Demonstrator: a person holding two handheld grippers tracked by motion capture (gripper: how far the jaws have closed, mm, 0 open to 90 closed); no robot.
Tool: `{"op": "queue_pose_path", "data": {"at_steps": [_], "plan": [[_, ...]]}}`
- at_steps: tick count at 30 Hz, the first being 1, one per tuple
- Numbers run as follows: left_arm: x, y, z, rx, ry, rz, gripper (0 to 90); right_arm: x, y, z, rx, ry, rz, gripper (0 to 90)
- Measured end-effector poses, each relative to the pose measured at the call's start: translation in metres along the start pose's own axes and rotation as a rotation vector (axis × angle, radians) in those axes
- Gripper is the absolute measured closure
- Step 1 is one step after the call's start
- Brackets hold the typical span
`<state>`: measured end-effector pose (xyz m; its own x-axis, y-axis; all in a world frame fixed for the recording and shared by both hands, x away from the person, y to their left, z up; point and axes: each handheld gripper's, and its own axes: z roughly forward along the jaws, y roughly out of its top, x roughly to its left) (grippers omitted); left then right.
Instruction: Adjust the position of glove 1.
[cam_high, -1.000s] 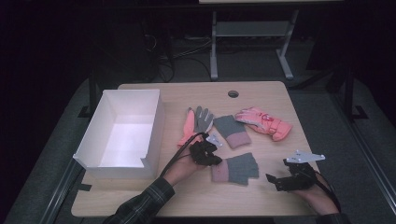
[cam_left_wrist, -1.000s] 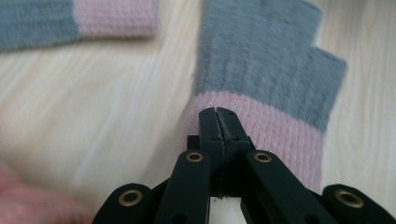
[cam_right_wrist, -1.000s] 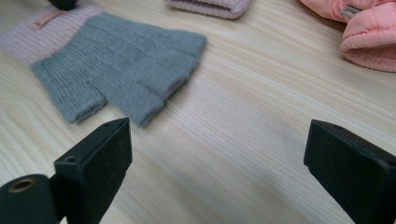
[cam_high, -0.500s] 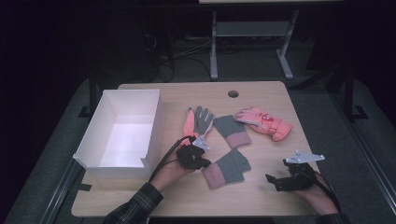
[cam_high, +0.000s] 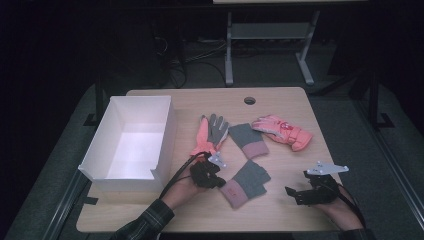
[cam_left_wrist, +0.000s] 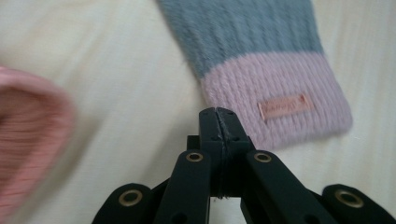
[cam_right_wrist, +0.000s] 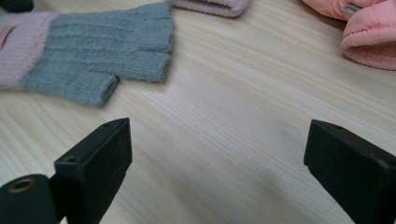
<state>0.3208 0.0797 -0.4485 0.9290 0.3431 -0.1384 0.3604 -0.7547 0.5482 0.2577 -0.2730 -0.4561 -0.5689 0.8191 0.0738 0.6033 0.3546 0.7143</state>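
Note:
A grey knit glove (cam_high: 251, 176) (cam_right_wrist: 107, 51) with a pink cuff (cam_left_wrist: 280, 102) lies at the table's front middle. My left gripper (cam_high: 217, 181) (cam_left_wrist: 217, 114) is at its cuff end with jaws pressed together, shut on the cuff's edge. A matching grey glove (cam_high: 246, 139) lies just behind it. Beside that are a coral and grey work glove (cam_high: 212, 131) and a pink padded glove (cam_high: 282, 131) (cam_right_wrist: 369, 32). My right gripper (cam_high: 299, 192) (cam_right_wrist: 215, 154) rests at the front right, open over bare wood with nothing between its jaws.
A white open box (cam_high: 167, 125) stands at the table's left, close to my left hand. A round cable hole (cam_high: 249, 100) is near the far edge. A dark floor and a metal stand (cam_high: 230, 60) lie beyond the table.
My left hand has drawn back toward the front left, and the near grey glove has swung round with it, its cuff now pointing front left. The right gripper has stayed put.

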Motion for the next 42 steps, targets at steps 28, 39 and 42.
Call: {"op": "queue_pose_path", "data": {"at_steps": [28, 39, 42], "plan": [[-0.039, 0.010, 0.019, 0.007, -0.124, 0.077, 89.8, 0.034, 0.031, 0.023, -0.015, 0.117, -0.066, 89.9], [-0.039, 0.010, 0.019, 0.004, -0.125, 0.083, 89.8, 0.043, 0.051, 0.063, 0.068, 0.154, -0.102, 90.0], [-0.039, 0.011, 0.019, 0.007, -0.129, 0.088, 89.8, 0.044, 0.053, 0.068, 0.080, 0.156, -0.108, 90.0]]}}
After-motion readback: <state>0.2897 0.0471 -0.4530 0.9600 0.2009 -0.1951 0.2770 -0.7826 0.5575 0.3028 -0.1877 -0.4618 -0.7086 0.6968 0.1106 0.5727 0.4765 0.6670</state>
